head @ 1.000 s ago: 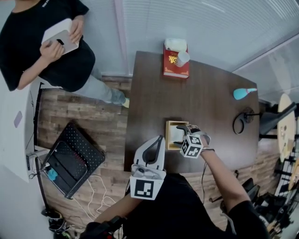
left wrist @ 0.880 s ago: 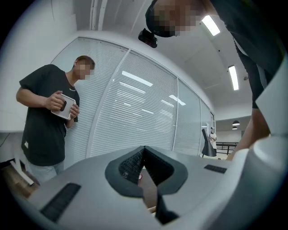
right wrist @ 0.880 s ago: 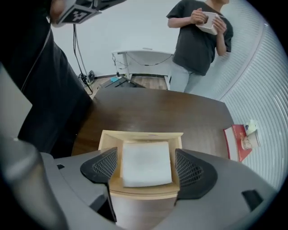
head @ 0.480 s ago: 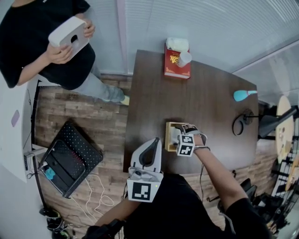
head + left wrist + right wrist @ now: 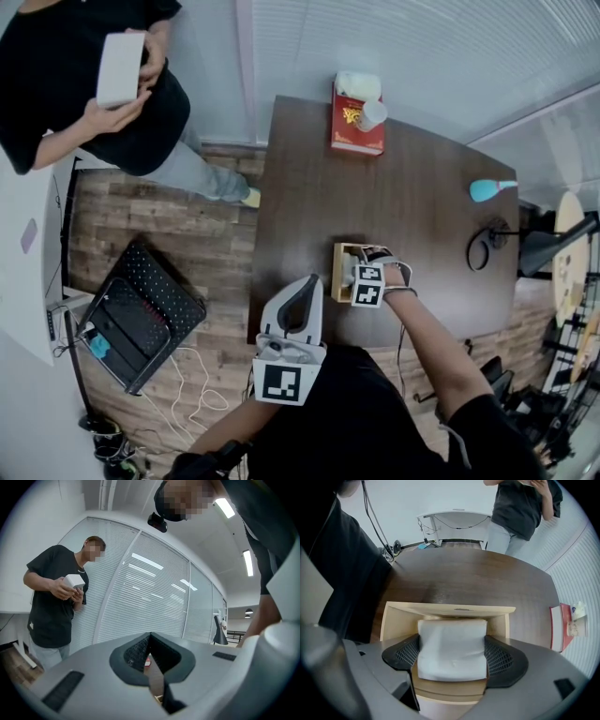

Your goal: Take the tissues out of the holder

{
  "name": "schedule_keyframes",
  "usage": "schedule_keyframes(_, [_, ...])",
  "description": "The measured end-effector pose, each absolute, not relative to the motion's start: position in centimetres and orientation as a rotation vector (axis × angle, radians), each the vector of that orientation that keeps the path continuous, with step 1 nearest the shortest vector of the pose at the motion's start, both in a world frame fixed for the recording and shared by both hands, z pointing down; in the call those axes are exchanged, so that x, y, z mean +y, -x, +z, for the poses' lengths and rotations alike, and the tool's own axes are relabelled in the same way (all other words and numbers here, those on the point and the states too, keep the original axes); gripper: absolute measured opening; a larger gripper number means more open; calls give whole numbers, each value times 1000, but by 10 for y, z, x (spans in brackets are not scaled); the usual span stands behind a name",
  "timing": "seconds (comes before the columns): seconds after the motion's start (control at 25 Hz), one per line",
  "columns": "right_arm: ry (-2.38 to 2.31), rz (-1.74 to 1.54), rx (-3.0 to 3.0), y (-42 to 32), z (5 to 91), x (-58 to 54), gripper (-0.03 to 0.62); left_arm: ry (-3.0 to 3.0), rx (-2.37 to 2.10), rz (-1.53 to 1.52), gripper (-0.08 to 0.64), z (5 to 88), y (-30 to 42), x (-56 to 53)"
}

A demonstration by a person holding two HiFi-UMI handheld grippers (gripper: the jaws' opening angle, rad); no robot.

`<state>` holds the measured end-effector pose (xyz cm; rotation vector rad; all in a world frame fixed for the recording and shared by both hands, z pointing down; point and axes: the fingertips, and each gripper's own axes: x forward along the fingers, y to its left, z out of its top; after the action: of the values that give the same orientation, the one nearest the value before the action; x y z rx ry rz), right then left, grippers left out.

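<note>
Dark wooden surface (image 5: 422, 216) fills the middle of the room, and the pale wooden holder (image 5: 398, 616) sits near its close edge, right in front of the person. The tissues (image 5: 451, 634) lie flat inside it as 1 folded white stack, butted against the holder's far wall.

Pointing straight down over the holder, the right gripper (image 5: 451, 654) has the stack directly beneath it and between its 2 pads. Its jaws have just been opening and now stand wide, 1 pad just beside each side of the stack. I see no clear squeeze on the paper, so I judge nothing is gripped yet. From the head view the holder looks longer running away from the person, so the jaws appear to span the stack across its shorter width. That suits a pinch and a straight lift.

Back at the near edge, off to the holder's left, the left gripper (image 5: 151, 654) points level with its jaws together on nothing. The right hand is plainly the nearer one.
</note>
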<state>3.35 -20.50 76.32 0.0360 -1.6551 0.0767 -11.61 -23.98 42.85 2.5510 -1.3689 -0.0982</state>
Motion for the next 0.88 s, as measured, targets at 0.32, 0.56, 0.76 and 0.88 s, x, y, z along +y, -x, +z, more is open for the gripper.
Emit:
schedule_keyframes(0.32, [-41, 32, -1678, -32, 751, -200, 413, -2522, -1382, -103, -2, 432, 124, -234])
schedule_keyframes(0.56, [-62, 16, -1705, -32, 728, -198, 411, -2553, -1358, -90, -2, 430, 116, -228])
schedule_keyframes(0.76, [-100, -19, -1703, -35, 708, -201, 411, -2559, -1333, -101, -2, 428, 109, -221])
schedule_keyframes(0.88, [-111, -69, -1684, -34, 696, -203, 411, -2564, -1350, -127, -2, 423, 110, -218])
